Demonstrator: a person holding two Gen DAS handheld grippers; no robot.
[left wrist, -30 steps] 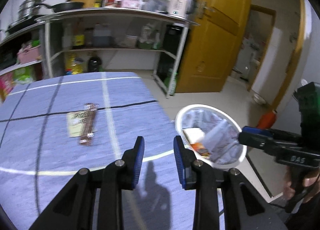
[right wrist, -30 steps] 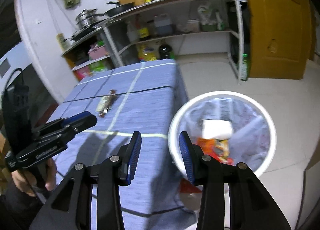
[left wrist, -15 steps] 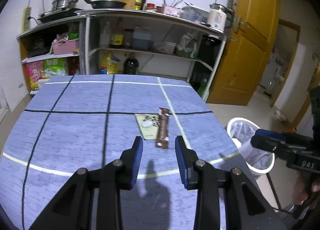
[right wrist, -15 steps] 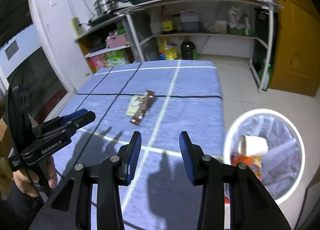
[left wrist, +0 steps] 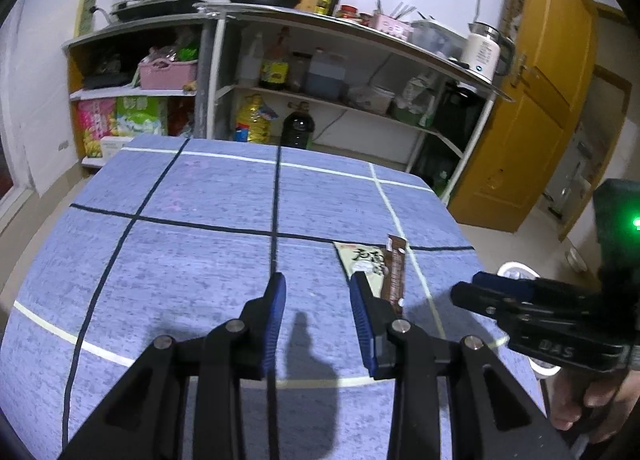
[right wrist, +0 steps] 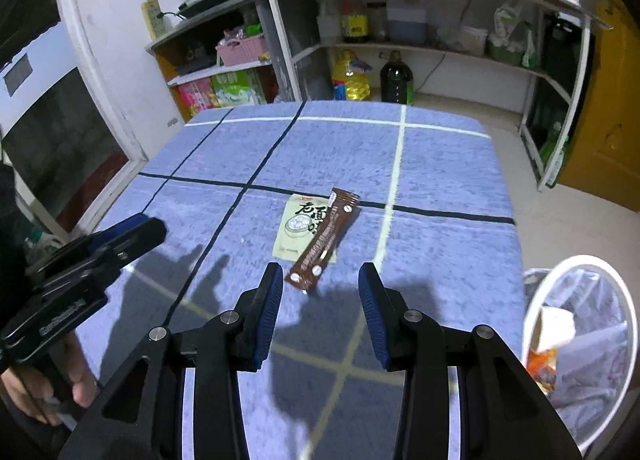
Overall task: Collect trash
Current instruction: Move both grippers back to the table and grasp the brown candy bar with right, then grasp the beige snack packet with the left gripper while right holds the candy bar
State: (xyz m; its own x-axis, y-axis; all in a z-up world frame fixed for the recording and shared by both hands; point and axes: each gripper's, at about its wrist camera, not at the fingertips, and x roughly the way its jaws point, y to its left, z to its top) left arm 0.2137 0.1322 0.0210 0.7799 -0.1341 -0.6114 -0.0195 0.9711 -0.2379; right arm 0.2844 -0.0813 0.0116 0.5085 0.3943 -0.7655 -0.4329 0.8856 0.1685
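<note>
Two wrappers lie together on the blue checked tablecloth point(right wrist: 440, 180): a long brown wrapper point(right wrist: 324, 238) resting partly over a flat cream packet point(right wrist: 294, 230). My right gripper point(right wrist: 320, 280) hovers open just short of the brown wrapper's near end, nothing between its fingers. In the left wrist view the brown wrapper point(left wrist: 396, 272) and the cream packet point(left wrist: 360, 258) sit just right of my left gripper point(left wrist: 316, 284), which is open and empty. The other gripper appears at that view's right edge point(left wrist: 464, 292). A white-rimmed trash bin point(right wrist: 576, 340) with a clear liner and some rubbish stands beside the table's right side.
Metal shelves point(right wrist: 400, 48) with bottles, bags and cookware stand behind the table. A yellow wooden door point(left wrist: 532, 100) is at the right. The bin's rim point(left wrist: 516, 270) peeks past the table edge. A hand point(right wrist: 48, 392) grips the left tool.
Both grippers swung left from over the bin toward the table's middle. The wrappers now lie close in front of the right gripper and just right of the left one. The bin slid to the right edge.
</note>
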